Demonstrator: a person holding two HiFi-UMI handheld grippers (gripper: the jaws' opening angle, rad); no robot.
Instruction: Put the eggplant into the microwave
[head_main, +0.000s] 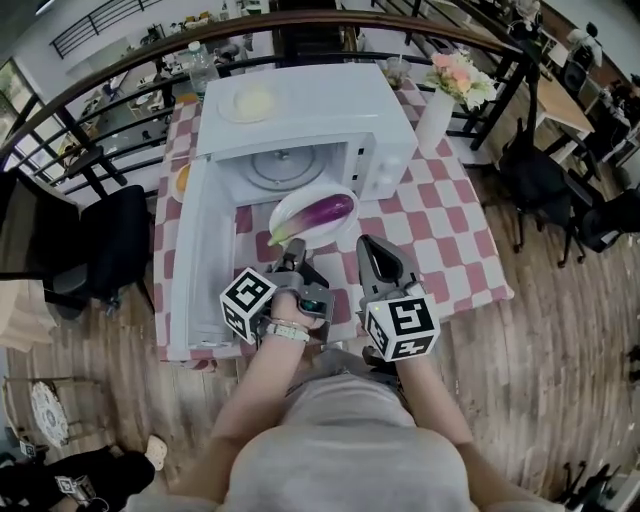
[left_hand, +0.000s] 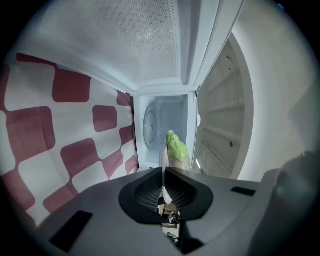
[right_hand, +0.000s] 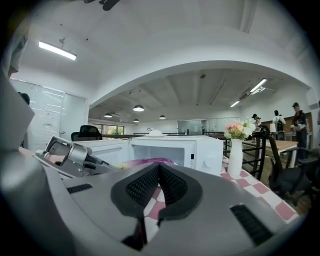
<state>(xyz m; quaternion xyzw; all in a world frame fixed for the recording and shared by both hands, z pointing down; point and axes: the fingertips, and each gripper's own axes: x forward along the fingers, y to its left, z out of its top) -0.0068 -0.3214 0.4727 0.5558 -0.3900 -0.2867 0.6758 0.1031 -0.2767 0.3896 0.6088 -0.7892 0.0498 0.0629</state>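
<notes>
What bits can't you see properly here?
- Eggplant, left gripper view: only its green end shows; the left gripper hides the rest.
- Eggplant, right gripper view: only a purple strip shows over the right gripper.
- Pale round thing on the microwave, head view: too small to name.

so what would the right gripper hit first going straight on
Most likely the eggplant on its plate, just ahead of the right gripper, jaws shut; depth is unclear, and the open microwave stands behind.
</notes>
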